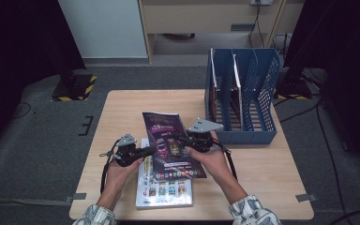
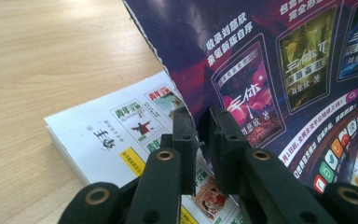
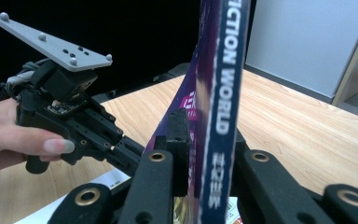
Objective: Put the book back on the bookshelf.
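Above the wooden surface (image 1: pixel 122 108), your left gripper (image 2: pixel 200 135) and right gripper (image 3: pixel 205 135) both clamp the purple magazine (image 1: pixel 171 143).

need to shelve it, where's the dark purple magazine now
High view: the dark purple magazine is mid-table, held between the left gripper and right gripper, above a white book.

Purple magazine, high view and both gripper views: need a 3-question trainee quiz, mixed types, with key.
1. True or false: both tongs, left and right, are shut on the purple magazine.
2. What lies flat on the table under it?
A. a white book
B. a plate
C. a towel
3. Which way from the magazine does the blue file rack stand in the high view?

Key:
1. True
2. A: the white book
3. To the right and farther back
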Demonstrator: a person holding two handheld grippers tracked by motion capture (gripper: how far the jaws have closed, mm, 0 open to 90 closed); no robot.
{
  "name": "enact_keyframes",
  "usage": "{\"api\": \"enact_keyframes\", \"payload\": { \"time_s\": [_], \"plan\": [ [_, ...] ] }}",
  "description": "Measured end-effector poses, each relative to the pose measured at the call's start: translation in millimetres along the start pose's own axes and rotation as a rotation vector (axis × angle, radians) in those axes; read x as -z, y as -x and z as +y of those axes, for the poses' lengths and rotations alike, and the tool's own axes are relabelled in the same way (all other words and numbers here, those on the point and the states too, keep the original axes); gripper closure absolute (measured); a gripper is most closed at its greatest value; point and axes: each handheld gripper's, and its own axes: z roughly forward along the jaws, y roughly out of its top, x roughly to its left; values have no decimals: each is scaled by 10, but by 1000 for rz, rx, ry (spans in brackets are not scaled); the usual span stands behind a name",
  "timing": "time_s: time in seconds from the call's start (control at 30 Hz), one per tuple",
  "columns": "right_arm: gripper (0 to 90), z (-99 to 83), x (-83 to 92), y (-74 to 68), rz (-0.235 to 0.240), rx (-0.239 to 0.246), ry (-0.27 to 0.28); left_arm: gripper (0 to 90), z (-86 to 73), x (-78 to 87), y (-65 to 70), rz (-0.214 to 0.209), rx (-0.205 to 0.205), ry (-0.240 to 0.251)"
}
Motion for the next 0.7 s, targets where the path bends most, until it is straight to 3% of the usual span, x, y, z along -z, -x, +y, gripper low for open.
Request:
{"api": "enact_keyframes", "payload": {
  "time_s": [0.33, 0.6, 0.7],
  "plan": [
    [715, 159, 5, -16, 9, 36, -28, 814, 90, 94, 71, 40, -63, 46],
    [632, 288, -17, -12, 29, 37, -45, 820, 120, 156, 65, 48, -69, 75],
    [647, 314, -21, -12, 47, 36, -41, 821, 125, 171, 67, 51, -75, 84]
  ]
}}
